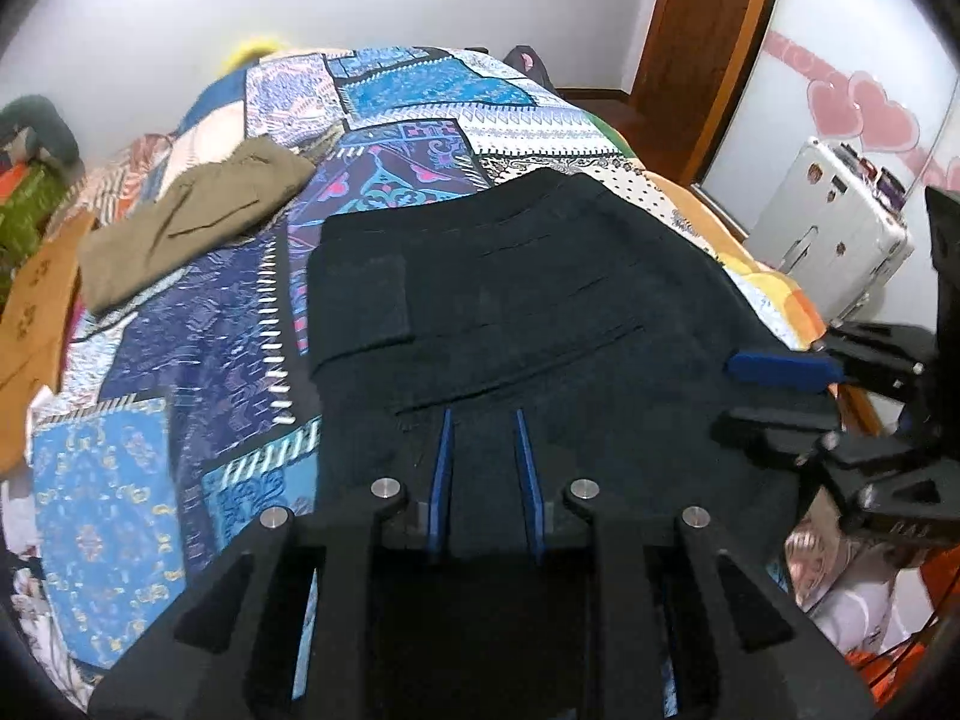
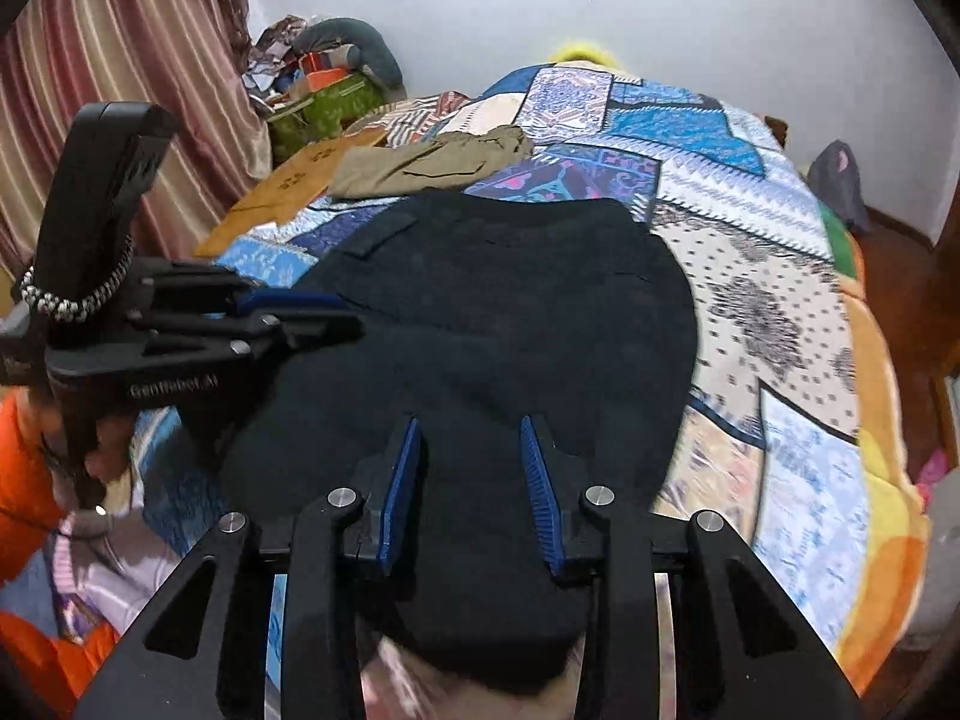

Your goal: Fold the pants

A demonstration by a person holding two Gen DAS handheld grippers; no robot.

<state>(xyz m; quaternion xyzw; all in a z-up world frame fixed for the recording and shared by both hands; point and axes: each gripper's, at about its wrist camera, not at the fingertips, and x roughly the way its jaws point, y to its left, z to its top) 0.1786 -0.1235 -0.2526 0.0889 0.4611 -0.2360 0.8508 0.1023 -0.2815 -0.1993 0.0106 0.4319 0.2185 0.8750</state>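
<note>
In the left wrist view, we see the black pants (image 1: 510, 300) spread across the centre of the frame on the patchwork quilt (image 1: 180, 312), a pocket flap at their left. Their near edge is hidden under the left gripper (image 1: 483, 420), whose jaws stand slightly apart over the cloth; we cannot tell if they pinch it. The right gripper (image 1: 729, 396) enters at right.

In the right wrist view, the pants fill the centre. The right gripper's jaws stand apart around dark fabric; contact is unclear. The olive garment (image 2: 432, 165) lies behind.

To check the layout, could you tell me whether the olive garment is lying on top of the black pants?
No, the olive garment lies apart from the black pants, with quilt between them.
</note>
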